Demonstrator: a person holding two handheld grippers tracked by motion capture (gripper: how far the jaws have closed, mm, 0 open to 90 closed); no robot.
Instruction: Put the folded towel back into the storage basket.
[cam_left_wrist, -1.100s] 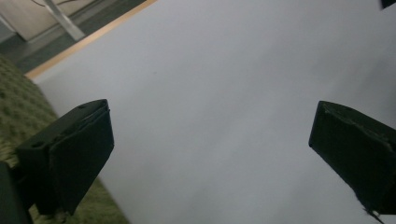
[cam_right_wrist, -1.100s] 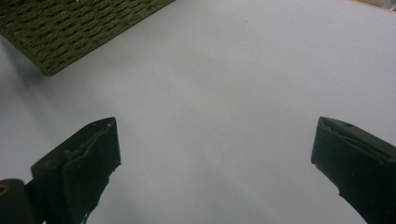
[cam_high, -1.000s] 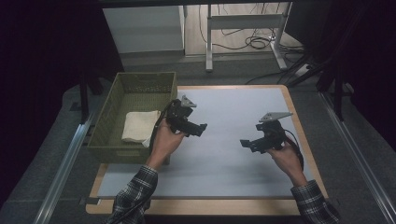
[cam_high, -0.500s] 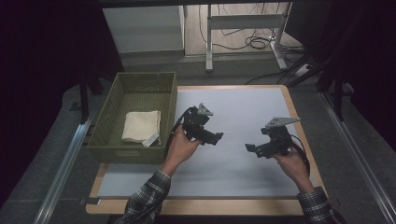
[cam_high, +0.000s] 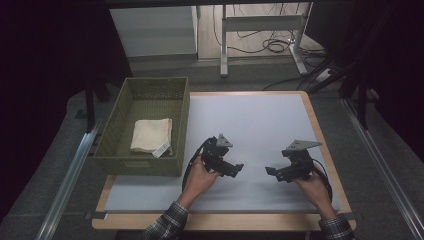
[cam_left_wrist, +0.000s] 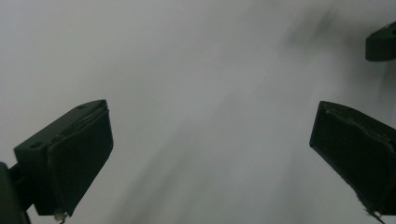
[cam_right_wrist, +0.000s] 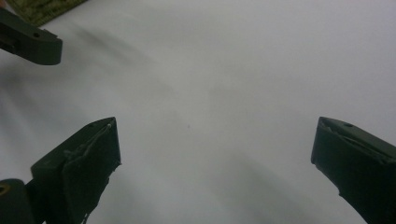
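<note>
Two grippers hang over the white surface (cam_high: 250, 125) in the high view, tips turned toward each other. The left gripper (cam_high: 239, 169) sits at about 6 o'clock of the surface, held by the left hand (cam_high: 200, 176); the right gripper (cam_high: 269, 171) sits toward 4 o'clock, held by the right hand (cam_high: 314, 186). They are near each other but apart, and neither holds anything. At 9 o'clock a green woven basket (cam_high: 181, 107) rests on the surface's edge, with a folded cream cloth (cam_high: 150, 135) lying flat on its floor, well apart from both grippers.

In the left gripper view, the left gripper (cam_left_wrist: 210, 154) has its jaws spread wide over bare, blurred white surface, nothing between them. At 2 o'clock a dark tip of the other gripper pokes in.

In the right gripper view, the right gripper (cam_right_wrist: 215, 158) also shows its jaws spread wide and empty above the white surface. At 10 o'clock one jaw of the left gripper enters, and a corner of the green basket lies just beyond it at the top edge.
</note>
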